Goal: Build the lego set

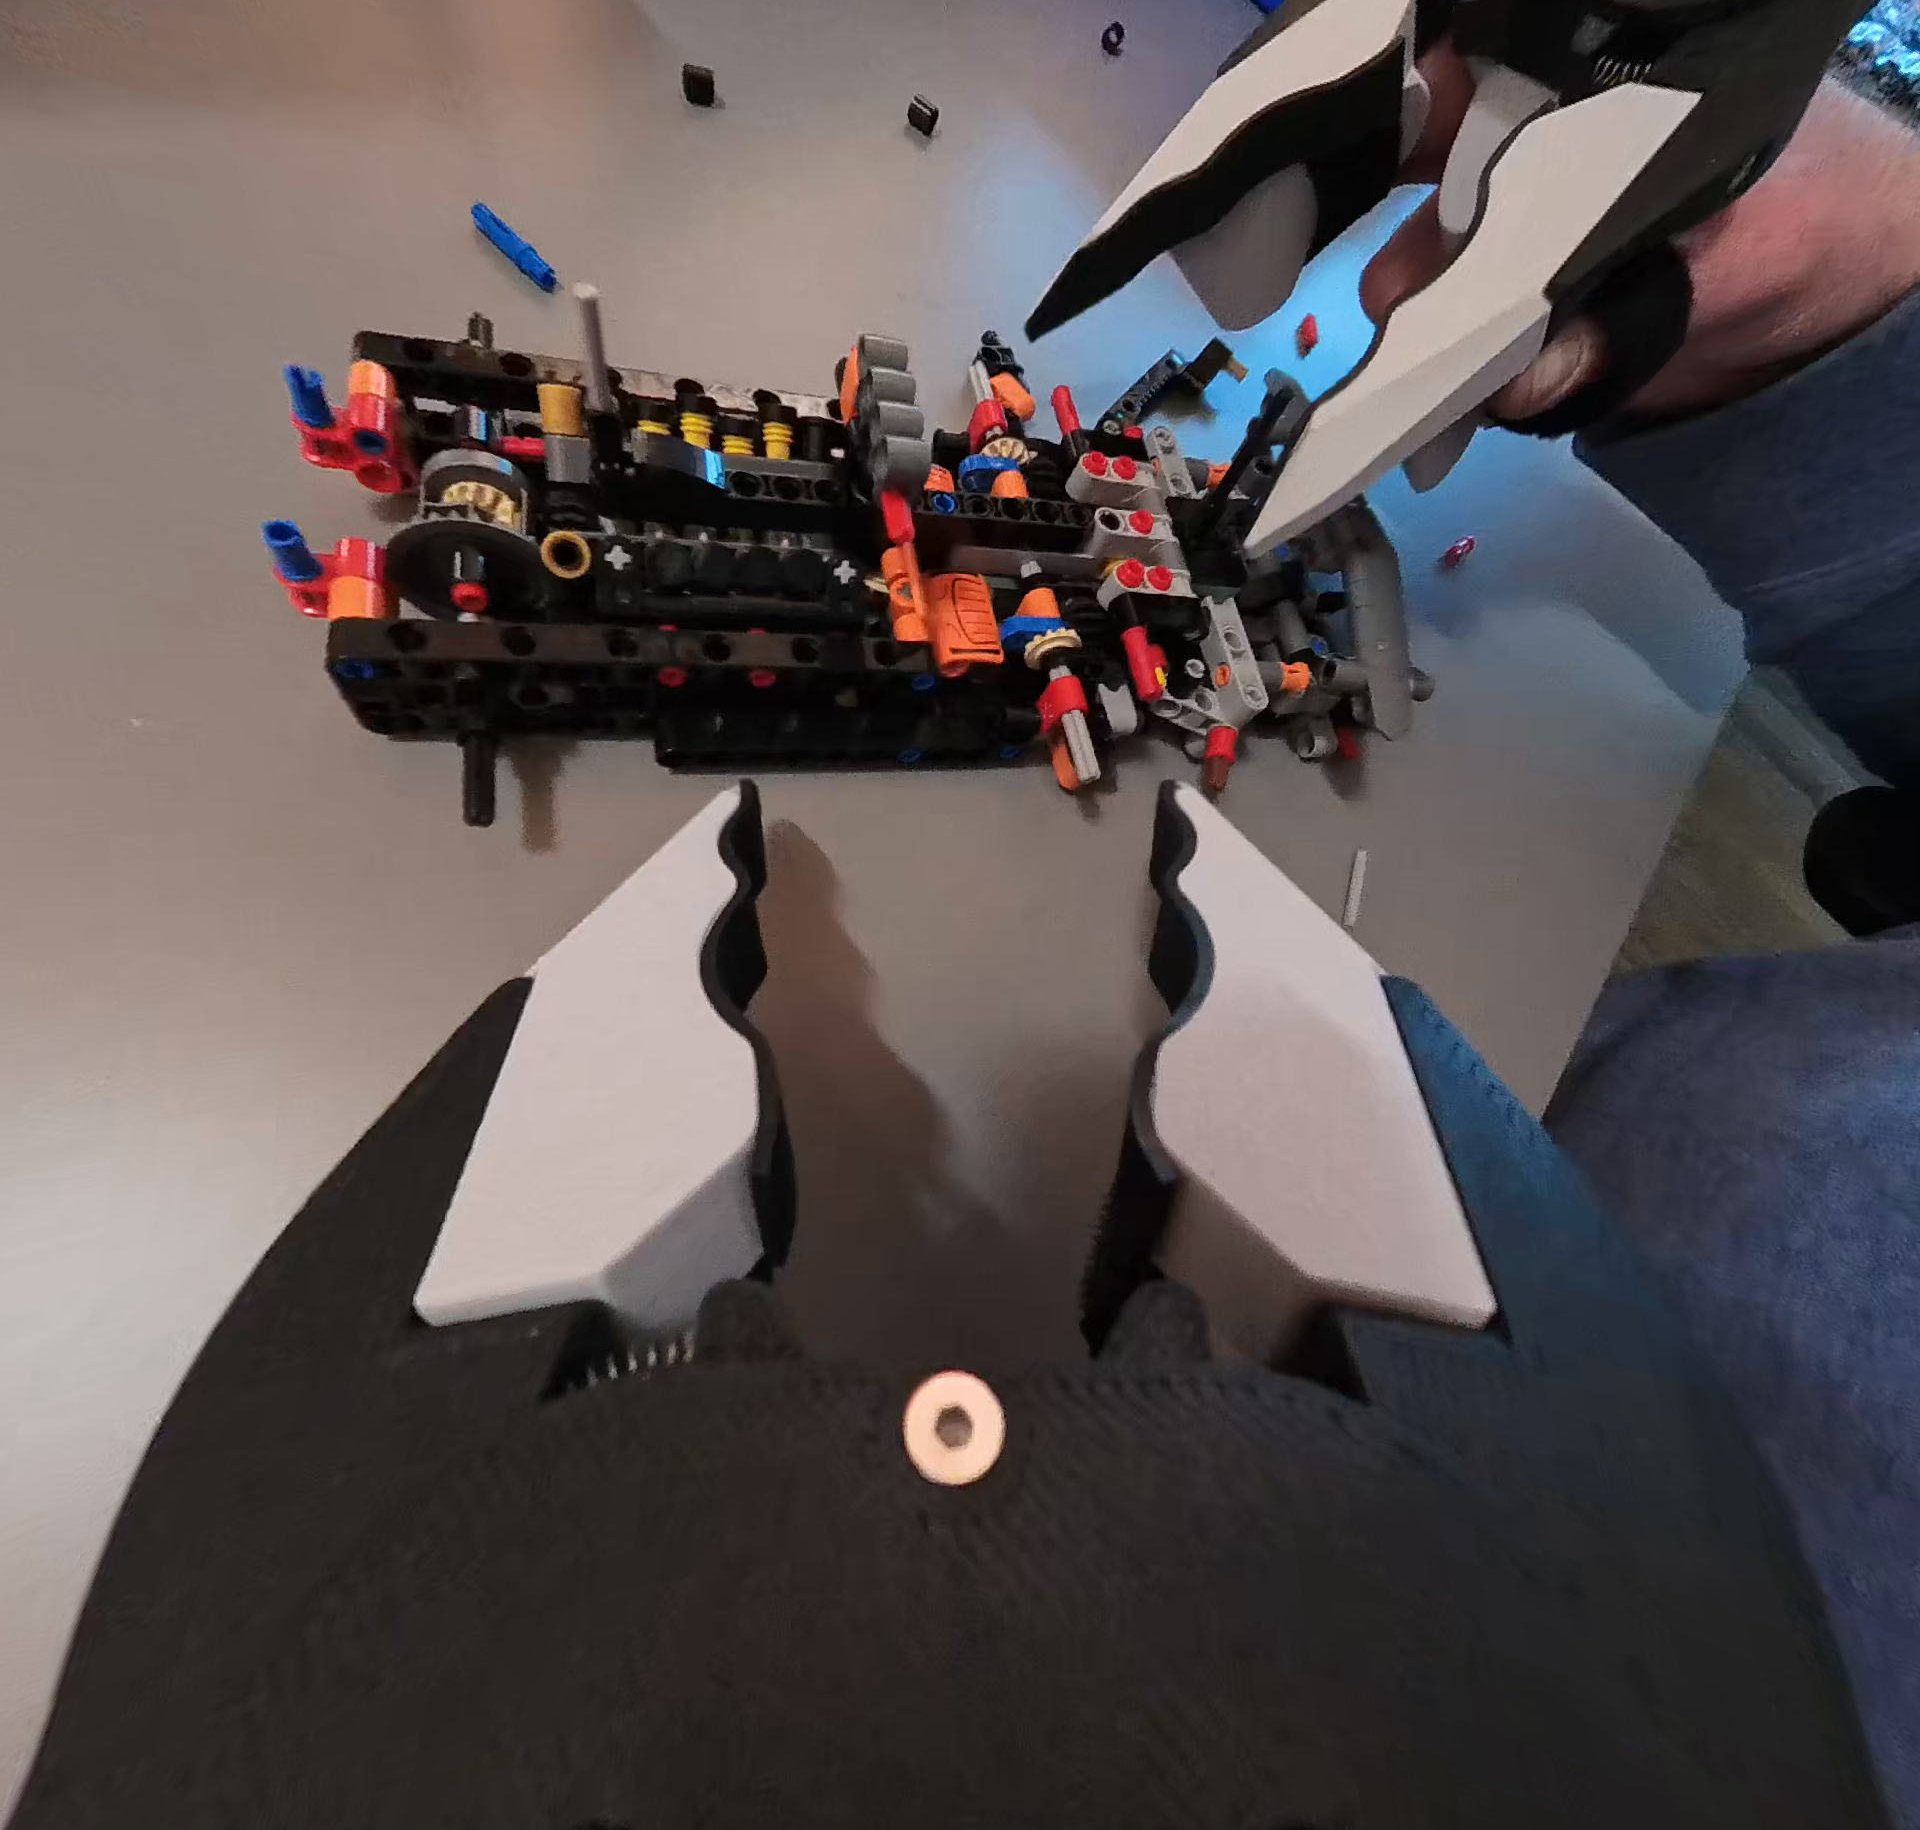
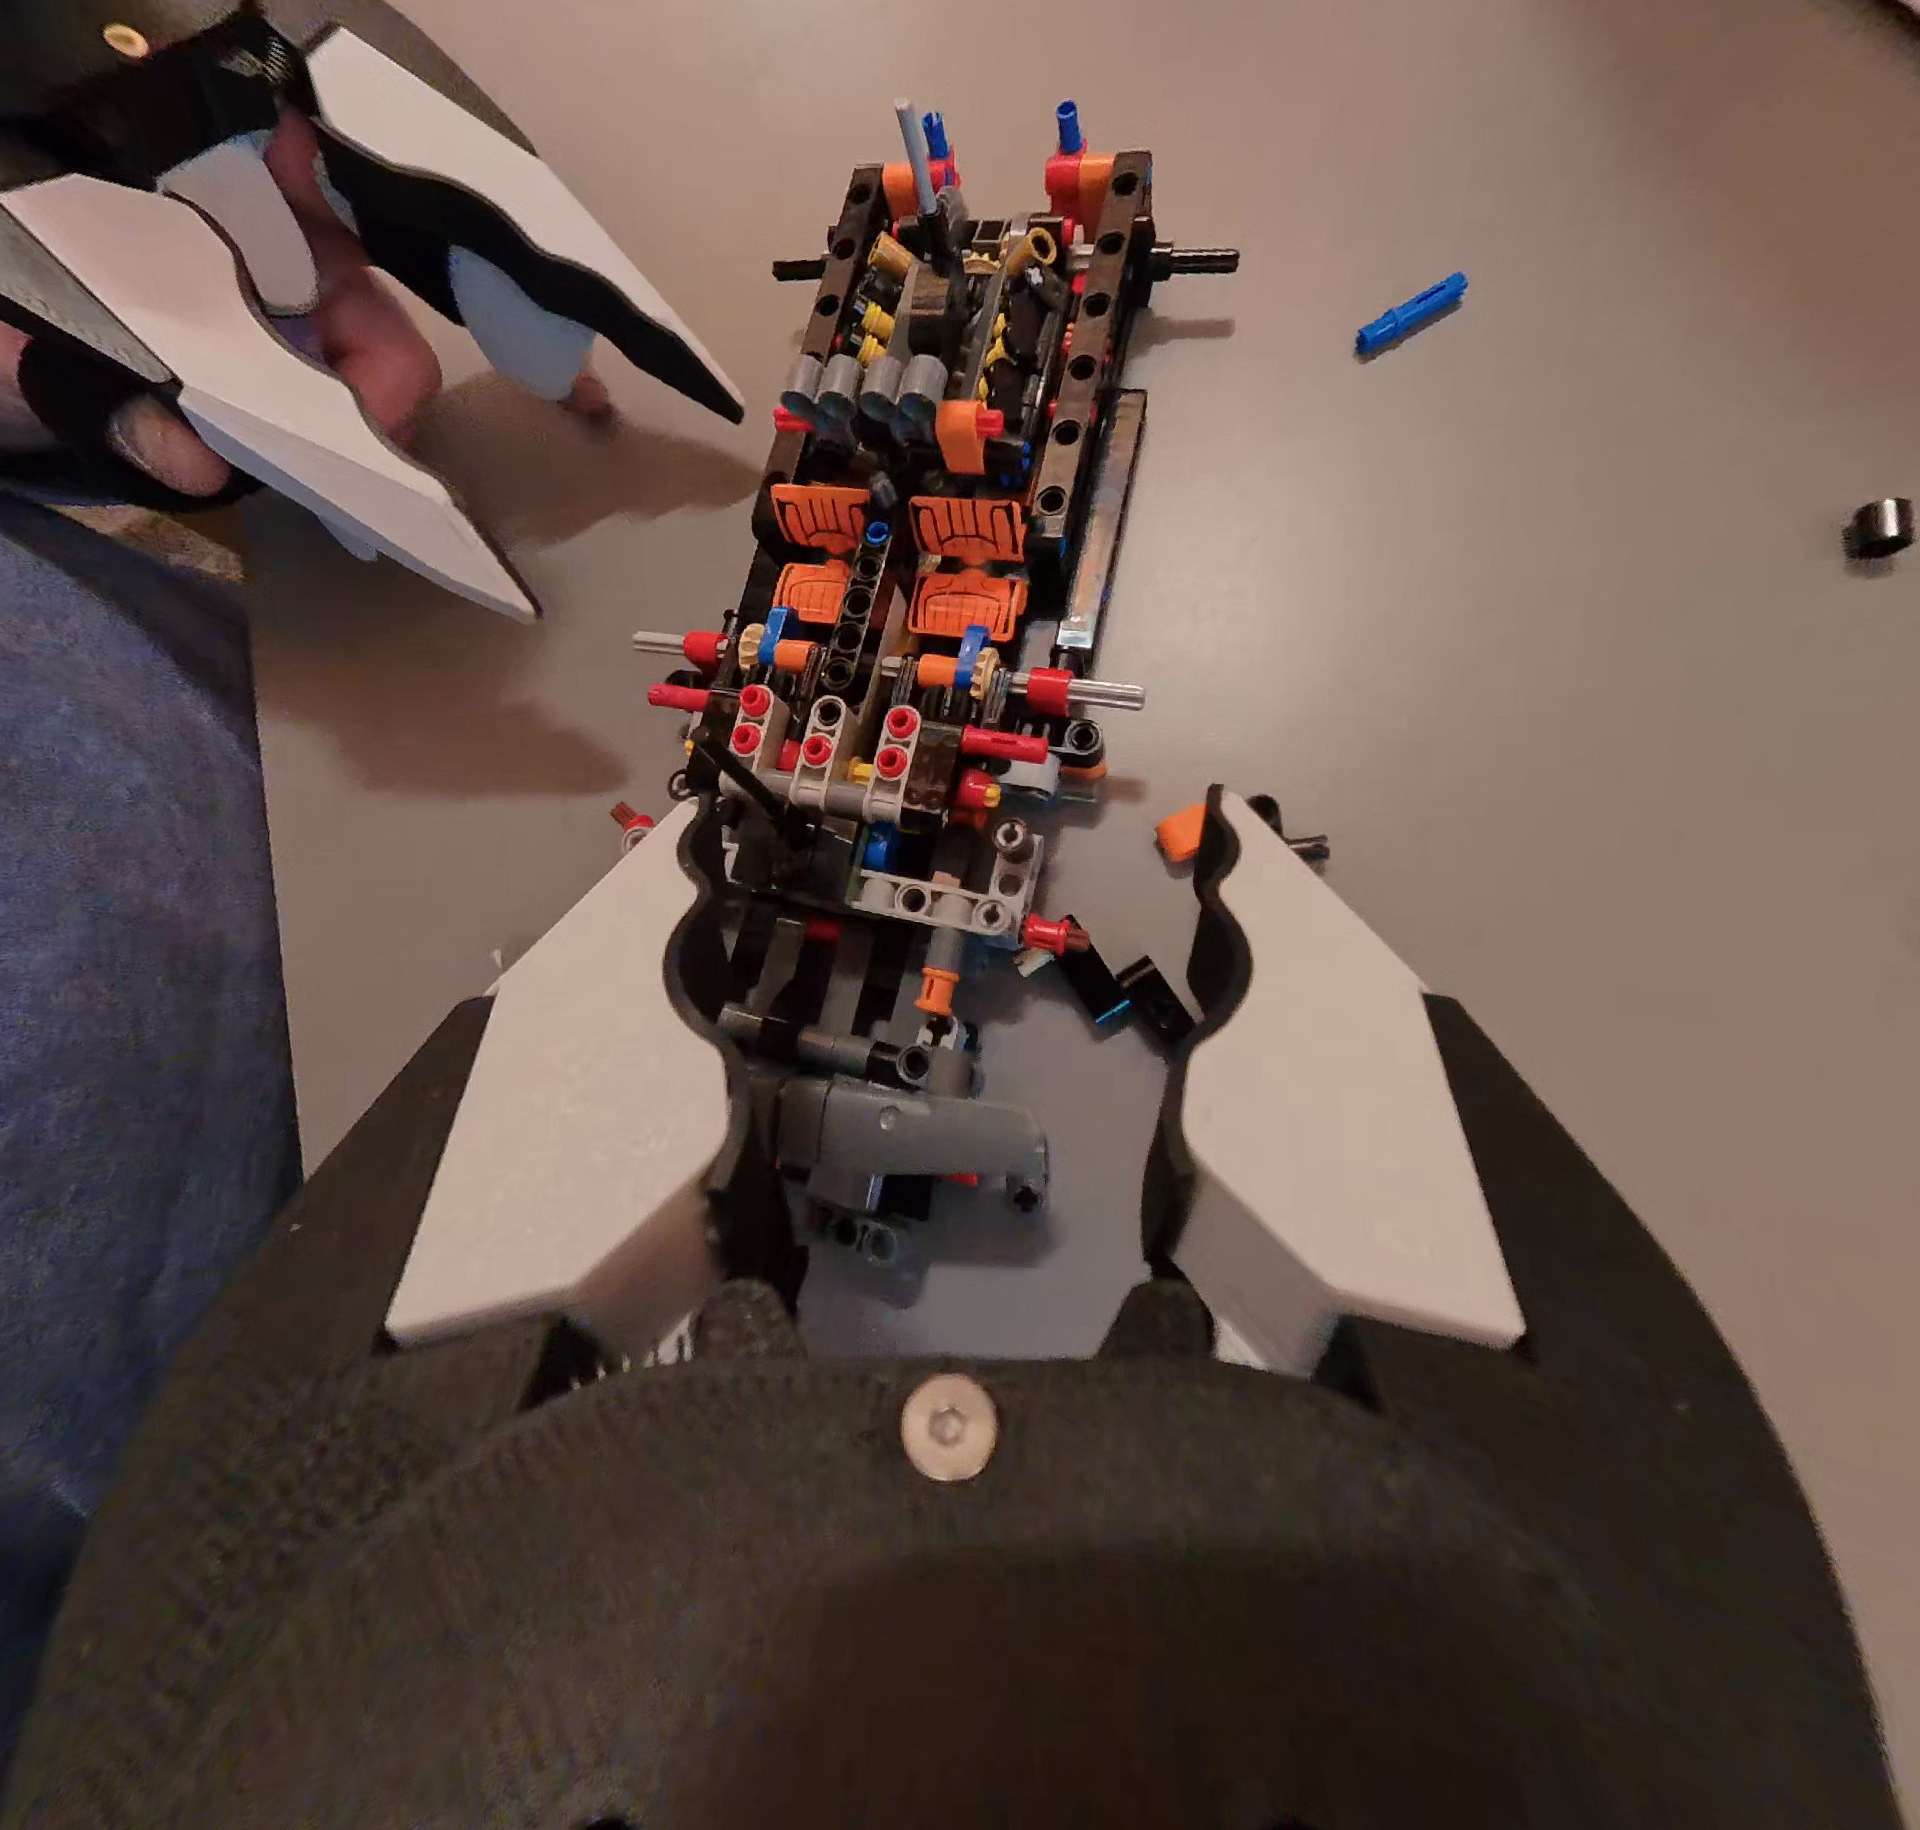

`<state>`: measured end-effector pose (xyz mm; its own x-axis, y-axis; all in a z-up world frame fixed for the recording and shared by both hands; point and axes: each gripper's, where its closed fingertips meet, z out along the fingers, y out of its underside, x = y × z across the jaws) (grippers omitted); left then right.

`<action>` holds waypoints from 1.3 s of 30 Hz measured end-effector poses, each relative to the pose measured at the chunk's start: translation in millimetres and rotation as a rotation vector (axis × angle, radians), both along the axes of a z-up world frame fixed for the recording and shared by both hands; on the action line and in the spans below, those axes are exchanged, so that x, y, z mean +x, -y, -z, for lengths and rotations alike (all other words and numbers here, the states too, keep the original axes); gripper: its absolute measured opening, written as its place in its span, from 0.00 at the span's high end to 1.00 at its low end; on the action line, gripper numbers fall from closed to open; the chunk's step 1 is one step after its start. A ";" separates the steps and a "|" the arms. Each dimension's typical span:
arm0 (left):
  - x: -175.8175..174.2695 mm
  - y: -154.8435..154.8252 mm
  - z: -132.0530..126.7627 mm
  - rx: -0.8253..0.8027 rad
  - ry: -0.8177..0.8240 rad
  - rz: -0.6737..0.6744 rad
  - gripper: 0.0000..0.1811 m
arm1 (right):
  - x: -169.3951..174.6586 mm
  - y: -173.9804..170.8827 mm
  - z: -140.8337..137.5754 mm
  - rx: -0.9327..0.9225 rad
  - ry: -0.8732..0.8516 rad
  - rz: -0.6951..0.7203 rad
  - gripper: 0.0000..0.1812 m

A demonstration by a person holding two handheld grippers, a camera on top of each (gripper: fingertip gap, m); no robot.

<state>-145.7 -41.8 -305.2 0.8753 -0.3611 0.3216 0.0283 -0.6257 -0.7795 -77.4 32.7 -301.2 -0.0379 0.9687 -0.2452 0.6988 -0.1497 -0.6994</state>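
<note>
Grey and smooth, the bench (image 1: pixel 260 139) fills both views, with the long black, orange and red plastic Lego chassis (image 1: pixel 727 575) lying flat at the centre of the left wrist view. It looks rigid along its black side beams but light, and its protruding axles, gears and pins would likely snap off under a squeeze; the long beams seem the safest hold. At lower centre the left gripper (image 1: pixel 956 804) stands wide open and empty, just short of the chassis. In the right wrist view the right gripper (image 2: pixel 951 824) is spread wide around the chassis's grey near end, its left finger close against the parts, contact unclear.
</note>
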 end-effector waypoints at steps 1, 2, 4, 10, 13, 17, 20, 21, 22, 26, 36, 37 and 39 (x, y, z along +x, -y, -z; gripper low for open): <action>1.8 -1.7 -0.2 0.006 -0.002 -0.005 0.60 | -0.8 1.4 0.7 -0.006 0.000 -0.008 0.51; 4.3 -3.2 -0.8 0.010 0.001 -0.005 0.60 | -2.0 3.2 0.8 -0.014 -0.004 -0.017 0.52; 8.2 -6.5 -1.1 0.010 0.008 -0.010 0.60 | -4.5 5.8 0.5 -0.018 -0.013 -0.033 0.52; 10.9 -18.9 -2.3 0.017 0.018 -0.033 0.60 | -6.2 14.7 8.8 -0.051 0.017 -0.085 0.55; 9.0 -23.5 -2.0 0.017 0.015 -0.045 0.60 | -7.3 16.2 11.6 -0.055 0.020 -0.096 0.54; 4.0 -29.6 -1.3 0.015 0.006 -0.062 0.61 | -9.4 14.7 10.5 -0.077 0.010 -0.089 0.55; -3.9 -36.4 -0.6 0.015 -0.014 -0.072 0.61 | -13.3 15.1 10.8 -0.083 0.006 -0.084 0.53; -7.5 -38.9 -0.3 0.014 -0.019 -0.077 0.61 | -15.1 15.6 10.4 -0.088 0.002 -0.081 0.53; -11.5 -41.5 -0.1 0.013 -0.023 -0.083 0.61 | -17.3 16.2 9.9 -0.095 -0.001 -0.079 0.53; -28.1 -50.5 0.5 0.007 -0.034 -0.100 0.61 | -29.1 17.7 9.7 -0.106 -0.002 -0.074 0.54; -68.4 -62.2 3.9 -0.004 -0.070 -0.113 0.64 | -69.5 31.3 13.8 -0.118 0.013 -0.093 0.53; -70.4 -61.7 4.2 -0.009 -0.063 -0.107 0.64 | -71.8 32.0 13.6 -0.112 0.012 -0.089 0.53; -73.6 -61.6 3.5 -0.011 -0.043 -0.103 0.64 | -75.2 34.3 12.5 -0.135 0.009 -0.076 0.52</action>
<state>-219.3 19.7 -308.7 0.9205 -0.2655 0.2866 0.0597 -0.6295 -0.7747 -152.6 -1.5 -313.6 -0.1074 0.9215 -0.3734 0.7182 -0.1878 -0.6700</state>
